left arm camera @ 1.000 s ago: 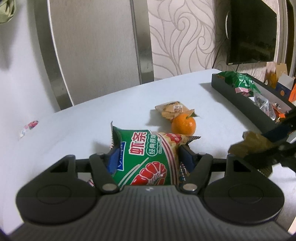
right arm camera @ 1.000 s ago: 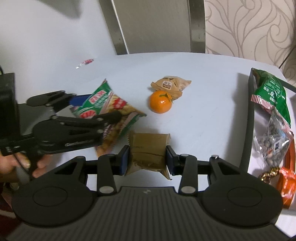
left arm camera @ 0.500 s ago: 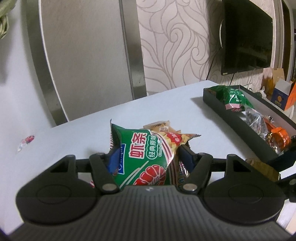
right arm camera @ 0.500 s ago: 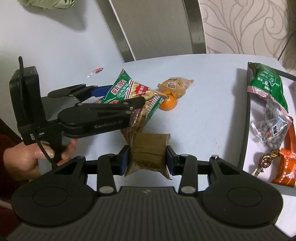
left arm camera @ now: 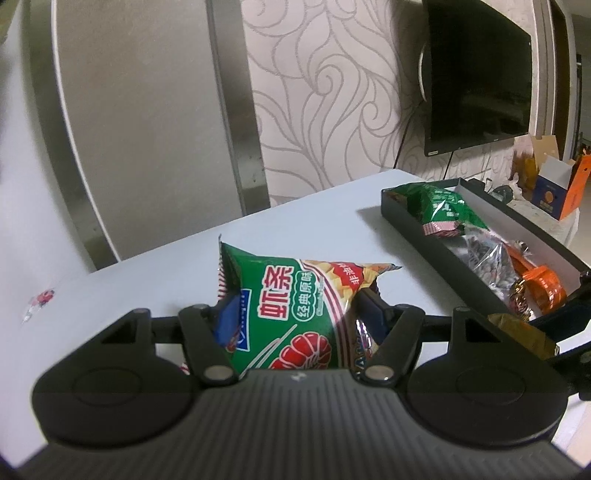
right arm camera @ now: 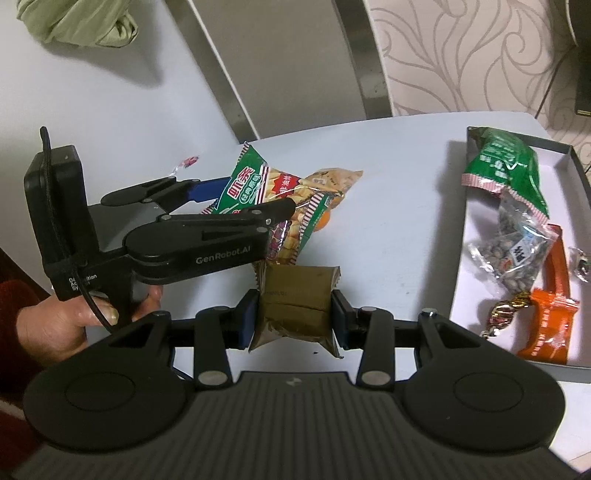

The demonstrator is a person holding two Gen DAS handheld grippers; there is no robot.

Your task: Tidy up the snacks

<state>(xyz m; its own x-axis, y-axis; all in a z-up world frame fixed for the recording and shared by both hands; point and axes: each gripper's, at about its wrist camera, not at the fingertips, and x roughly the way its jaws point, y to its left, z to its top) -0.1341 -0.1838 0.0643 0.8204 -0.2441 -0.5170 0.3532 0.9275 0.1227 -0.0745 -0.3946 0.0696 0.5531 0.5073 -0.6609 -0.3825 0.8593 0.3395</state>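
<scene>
A green shrimp-chip bag [left arm camera: 295, 314] is pinched between the blue pads of the left tool [left arm camera: 295, 314] and held up off the white tabletop [left arm camera: 314, 229] — clamped on both sides, with the top of the bag sticking out past the fingertips. From the right wrist view the same bag [right arm camera: 258, 192] is seen from the side, gripped by the left tool [right arm camera: 255, 203], whose handle is wrapped by the person's hand [right arm camera: 62, 321].

The right tool [right arm camera: 295, 314] is closed on a flat brown packet [right arm camera: 295, 302], also held above the tabletop, just in front of and below the chip bag. A corner of that brown packet [left arm camera: 521, 336] is caught at the right edge of the left wrist view.

A small orange [right arm camera: 323, 221] and a tan snack pack [right arm camera: 332, 179] are left on the tabletop, mostly hidden behind the chip bag. A tiny wrapped candy [right arm camera: 186, 164] is lying well apart near the far left edge.

Off to the right, a dark tray [right arm camera: 580, 177] is already loaded — a green bag [right arm camera: 506, 162], a clear pack of seeds [right arm camera: 517, 251], an orange wrapper [right arm camera: 550, 321] and a gold-foil candy [right arm camera: 506, 314] are lying inside it. A green cloth [right arm camera: 77, 22] is seen at the top left.
</scene>
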